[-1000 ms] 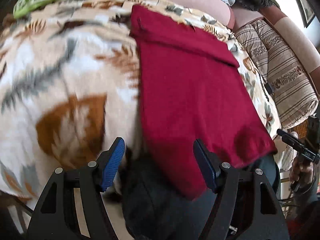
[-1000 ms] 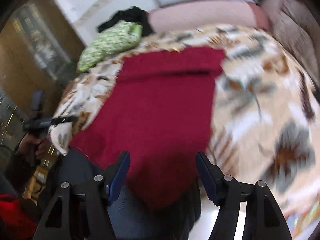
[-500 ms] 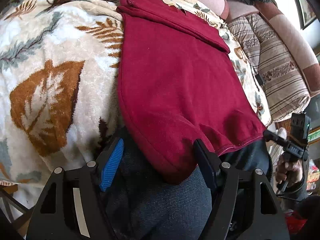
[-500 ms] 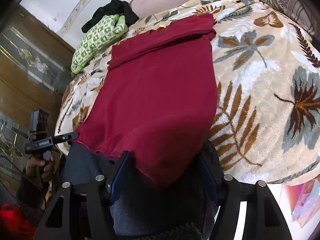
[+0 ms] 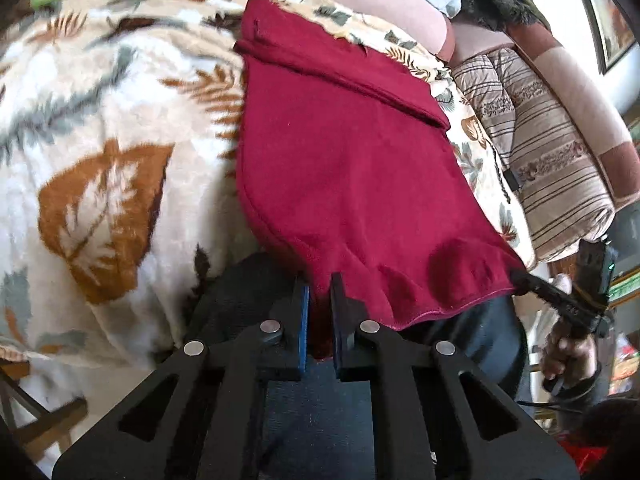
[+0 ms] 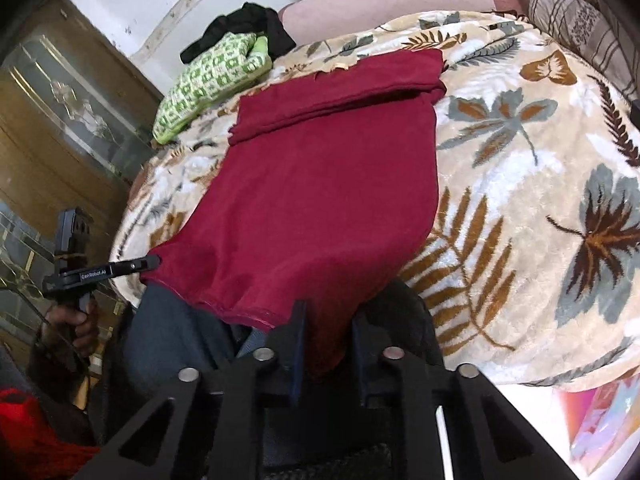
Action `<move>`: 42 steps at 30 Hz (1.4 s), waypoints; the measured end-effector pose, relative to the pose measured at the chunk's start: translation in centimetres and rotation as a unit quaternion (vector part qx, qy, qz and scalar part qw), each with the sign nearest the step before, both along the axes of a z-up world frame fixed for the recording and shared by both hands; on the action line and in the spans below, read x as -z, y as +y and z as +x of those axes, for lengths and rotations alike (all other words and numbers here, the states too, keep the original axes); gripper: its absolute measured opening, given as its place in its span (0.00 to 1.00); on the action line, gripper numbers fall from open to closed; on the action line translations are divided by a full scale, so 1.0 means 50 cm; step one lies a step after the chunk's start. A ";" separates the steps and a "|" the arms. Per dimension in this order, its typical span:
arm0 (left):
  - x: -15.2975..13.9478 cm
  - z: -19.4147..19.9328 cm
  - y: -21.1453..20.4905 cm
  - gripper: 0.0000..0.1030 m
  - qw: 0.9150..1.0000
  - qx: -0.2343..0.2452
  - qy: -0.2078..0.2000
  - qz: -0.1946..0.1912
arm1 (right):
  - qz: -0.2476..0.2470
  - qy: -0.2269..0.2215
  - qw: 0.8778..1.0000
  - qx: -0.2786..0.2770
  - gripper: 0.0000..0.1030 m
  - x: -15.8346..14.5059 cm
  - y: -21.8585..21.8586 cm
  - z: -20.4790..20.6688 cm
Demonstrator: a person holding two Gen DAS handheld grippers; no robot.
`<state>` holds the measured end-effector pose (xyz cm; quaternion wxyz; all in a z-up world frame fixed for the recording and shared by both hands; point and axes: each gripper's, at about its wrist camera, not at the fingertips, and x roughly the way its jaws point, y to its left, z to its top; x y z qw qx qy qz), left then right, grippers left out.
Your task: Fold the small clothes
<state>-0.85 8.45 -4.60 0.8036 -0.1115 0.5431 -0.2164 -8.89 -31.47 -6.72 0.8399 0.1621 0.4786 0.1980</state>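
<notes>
A dark red garment (image 5: pixel 344 168) lies flat on a leaf-patterned blanket (image 5: pixel 104 152), its far end folded over into a band. Its near hem hangs over the bed edge onto my dark trousers. My left gripper (image 5: pixel 319 292) is shut on the near left corner of the hem. My right gripper (image 6: pixel 328 320) is shut on the near right corner of the same garment (image 6: pixel 328 184). Each gripper also shows in the other's view, at the hem's opposite corner: the right one (image 5: pixel 520 278) and the left one (image 6: pixel 154 260).
A green patterned cloth (image 6: pixel 212 80) and a black garment (image 6: pixel 244 28) lie at the far left of the bed. A striped cushion (image 5: pixel 548 152) and pink bolster (image 6: pixel 384 4) border the bed. A wooden cabinet (image 6: pixel 60 128) stands left.
Both grippers were open around the near hem corners; both have now closed on the red fabric.
</notes>
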 end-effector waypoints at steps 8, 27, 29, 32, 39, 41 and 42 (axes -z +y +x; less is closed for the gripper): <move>-0.020 0.029 0.045 0.07 0.994 -0.067 -0.017 -0.080 | 0.051 -0.037 0.998 0.030 0.13 -0.035 -0.033 0.007; 0.007 0.334 0.047 0.03 0.976 -0.174 -0.032 -0.126 | -0.022 -0.082 0.990 0.115 0.05 -0.087 -0.075 0.351; 0.001 0.319 0.033 0.03 0.983 -0.137 -0.039 -0.117 | 0.002 -0.072 0.992 0.105 0.05 -0.088 -0.087 0.357; 0.006 0.282 0.008 0.26 0.995 -0.058 -0.043 -0.076 | -0.038 -0.093 0.991 0.087 0.05 -0.097 -0.086 0.320; 0.007 0.177 0.018 0.48 0.996 0.055 -0.072 -0.019 | -0.069 -0.118 0.990 -0.040 0.50 -0.055 -0.057 0.217; -0.014 0.149 0.014 0.53 0.992 0.080 -0.095 -0.016 | -0.068 -0.128 0.988 -0.056 0.53 -0.054 -0.047 0.203; -0.026 0.133 0.007 0.61 0.989 0.099 -0.112 -0.010 | -0.066 -0.130 0.988 -0.058 0.53 -0.053 -0.044 0.202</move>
